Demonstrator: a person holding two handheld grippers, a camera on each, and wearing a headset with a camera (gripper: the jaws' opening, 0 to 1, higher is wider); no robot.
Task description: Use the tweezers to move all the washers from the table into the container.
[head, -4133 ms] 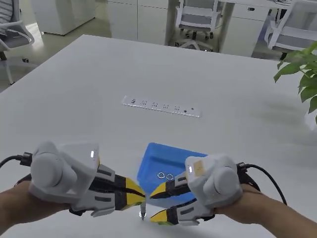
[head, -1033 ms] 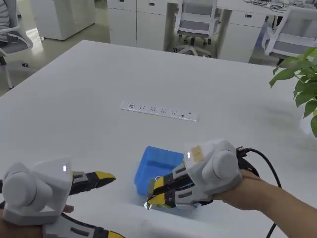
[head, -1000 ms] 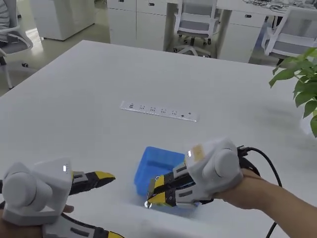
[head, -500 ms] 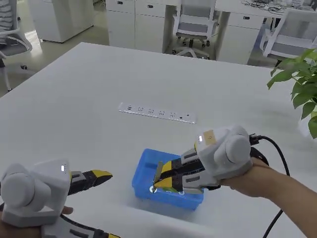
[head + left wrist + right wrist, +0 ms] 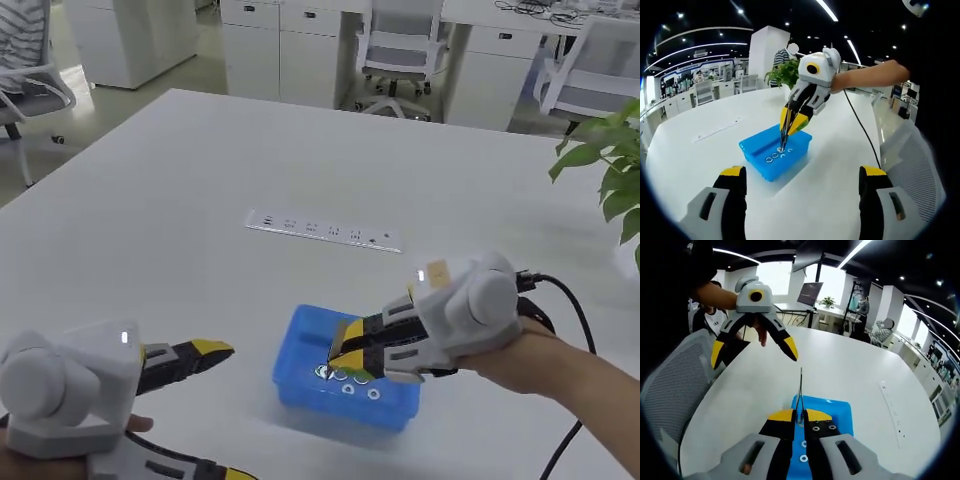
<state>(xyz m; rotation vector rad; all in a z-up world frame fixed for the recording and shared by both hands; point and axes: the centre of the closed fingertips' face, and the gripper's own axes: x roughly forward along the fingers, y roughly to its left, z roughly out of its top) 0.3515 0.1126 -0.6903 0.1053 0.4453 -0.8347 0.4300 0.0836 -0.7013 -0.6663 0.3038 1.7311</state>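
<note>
Your right claw (image 5: 340, 355) is pinched narrow on the thin metal tweezers (image 5: 800, 390). Their tips reach down into the shallow blue plastic container (image 5: 300, 385) on the white counter (image 5: 200, 170), just beside the small metal ring washers (image 5: 347, 378) on its floor. Whether a washer sits between the tips is too small to tell. Ease the pinch only slightly, tips low, so nothing bounces out and the tweezers don't slip. Your left claw (image 5: 800, 175) hangs wide and empty, apart from the container.
</note>
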